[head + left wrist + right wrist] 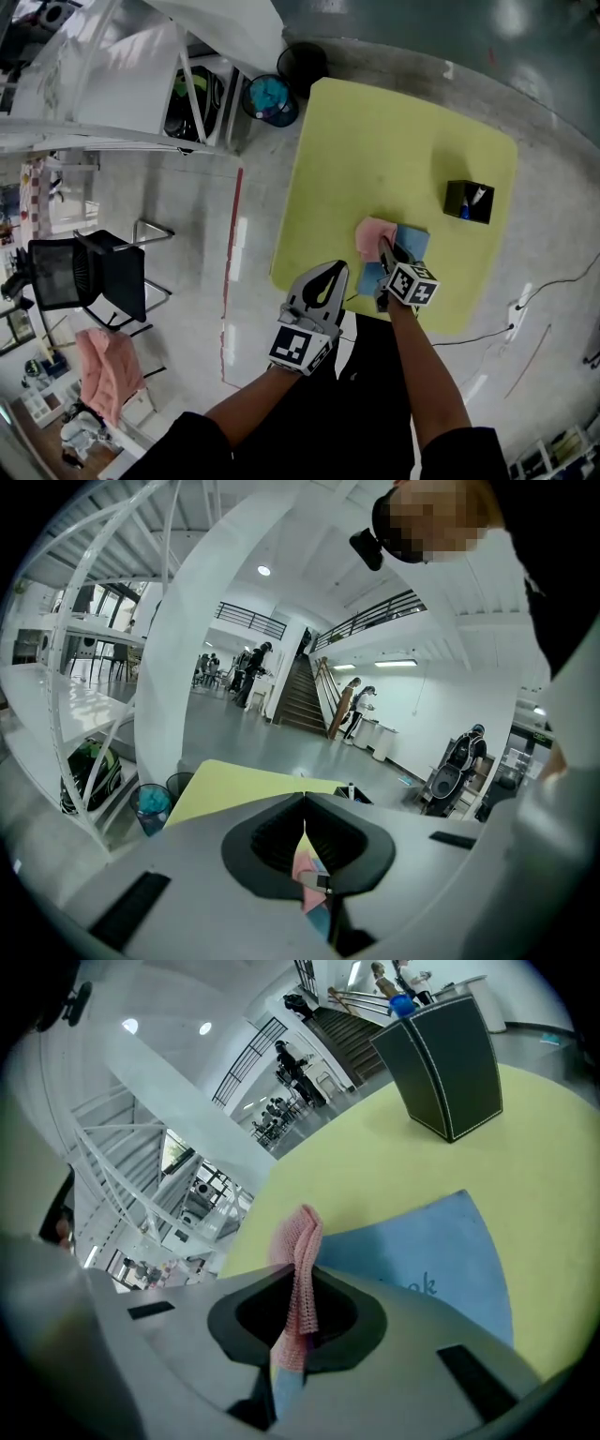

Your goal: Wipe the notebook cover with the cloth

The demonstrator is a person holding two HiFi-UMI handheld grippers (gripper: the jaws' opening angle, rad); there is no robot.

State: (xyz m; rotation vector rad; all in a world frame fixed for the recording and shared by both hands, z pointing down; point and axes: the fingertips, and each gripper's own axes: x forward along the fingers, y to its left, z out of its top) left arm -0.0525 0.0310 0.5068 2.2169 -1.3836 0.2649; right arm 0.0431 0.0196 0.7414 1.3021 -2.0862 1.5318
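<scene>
A blue notebook (410,242) (422,1265) lies flat near the front edge of the yellow-green table (375,131). A pink cloth (373,236) (300,1269) rests over the notebook's left part, and my right gripper (385,253) (298,1290) is shut on a fold of it just above the cover. My left gripper (327,278) (305,832) hovers off the table's front-left edge with its jaws shut and nothing between them. Through its jaws I glimpse the cloth (309,874) and a bit of the notebook.
A black pen holder (468,200) (445,1054) with a blue pen stands on the table's right side. Two bins (272,98) sit on the floor by the far-left corner. A black chair (89,277) and white shelving (112,84) are to the left.
</scene>
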